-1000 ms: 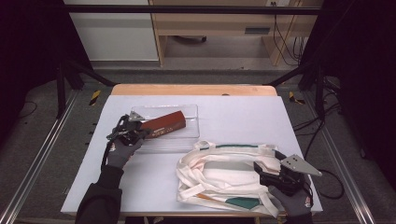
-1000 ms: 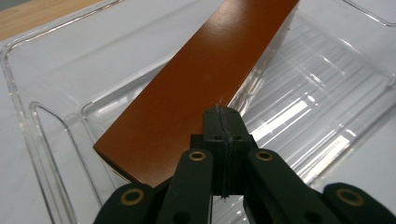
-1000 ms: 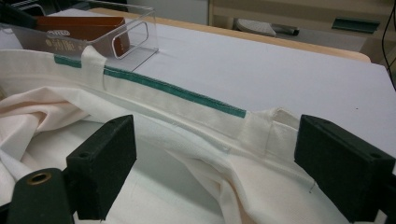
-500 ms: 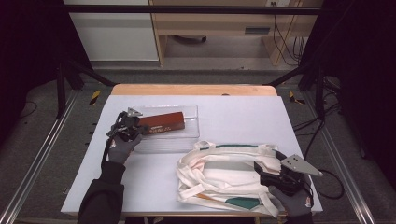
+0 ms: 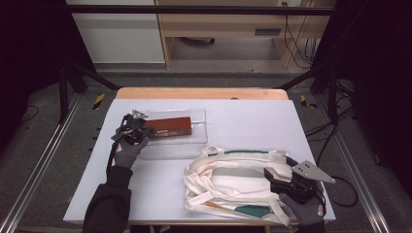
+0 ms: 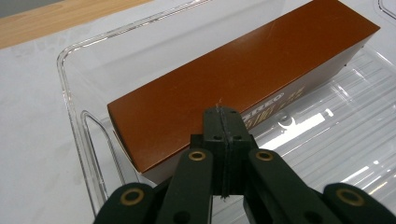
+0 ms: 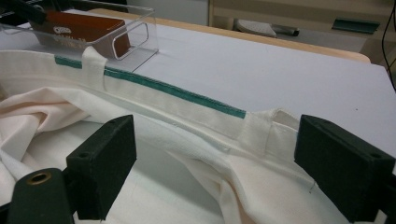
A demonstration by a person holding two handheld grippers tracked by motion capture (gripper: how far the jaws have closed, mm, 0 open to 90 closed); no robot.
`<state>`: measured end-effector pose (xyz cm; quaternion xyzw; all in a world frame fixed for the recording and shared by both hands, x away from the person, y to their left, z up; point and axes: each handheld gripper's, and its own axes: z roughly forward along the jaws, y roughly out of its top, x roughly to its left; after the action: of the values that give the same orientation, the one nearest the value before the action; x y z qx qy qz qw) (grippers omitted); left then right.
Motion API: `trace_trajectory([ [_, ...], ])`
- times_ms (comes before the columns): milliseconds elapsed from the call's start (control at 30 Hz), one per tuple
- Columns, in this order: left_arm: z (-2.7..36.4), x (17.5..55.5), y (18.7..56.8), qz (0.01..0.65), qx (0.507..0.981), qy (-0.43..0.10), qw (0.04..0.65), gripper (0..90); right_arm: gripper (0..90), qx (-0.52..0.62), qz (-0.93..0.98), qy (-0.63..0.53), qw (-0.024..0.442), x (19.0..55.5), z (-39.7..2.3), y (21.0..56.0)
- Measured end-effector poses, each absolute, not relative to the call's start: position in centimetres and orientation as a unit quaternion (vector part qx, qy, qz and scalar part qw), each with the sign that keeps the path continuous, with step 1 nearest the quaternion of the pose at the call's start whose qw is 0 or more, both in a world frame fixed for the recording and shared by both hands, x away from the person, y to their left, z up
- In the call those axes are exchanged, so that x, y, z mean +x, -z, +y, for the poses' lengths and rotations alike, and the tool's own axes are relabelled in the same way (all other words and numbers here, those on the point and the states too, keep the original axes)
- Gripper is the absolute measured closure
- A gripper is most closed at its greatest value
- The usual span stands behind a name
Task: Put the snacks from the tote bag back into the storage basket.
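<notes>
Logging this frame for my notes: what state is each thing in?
Brown box: lying flat in the tray.
Clear tray: upright, holding the box.
Cloth bag: crumpled, lying flat.
Left gripper: shut, empty, over the box.
Right gripper: open astride the bag's rim.

A broad open lane is left across the worktop (image 5: 248, 116) right of the clear tray (image 5: 198, 127). The near right is blocked by the cloth bag (image 5: 228, 182); the tray's inside is crowded by the brown box (image 5: 170, 127).

Lab — black frame rig (image 5: 194, 8), cables (image 5: 291, 43)
</notes>
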<state>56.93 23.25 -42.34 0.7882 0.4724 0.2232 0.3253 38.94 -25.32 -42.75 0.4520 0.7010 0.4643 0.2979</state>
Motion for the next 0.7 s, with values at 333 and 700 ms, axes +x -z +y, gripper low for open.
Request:
trace_trajectory([
  [333, 23.51, 57.25, 42.55, 0.478, 0.785, -0.221, 0.326, 89.9, 13.4, 0.452, 0.701, -0.465, 0.298, 38.96, -25.34, 42.77],
  [700, 23.52, 56.99, 42.46, 0.474, 0.786, -0.225, 0.327, 86.8, 13.4, 0.453, 0.701, -0.465, 0.298, 38.92, -25.35, 42.78],
])
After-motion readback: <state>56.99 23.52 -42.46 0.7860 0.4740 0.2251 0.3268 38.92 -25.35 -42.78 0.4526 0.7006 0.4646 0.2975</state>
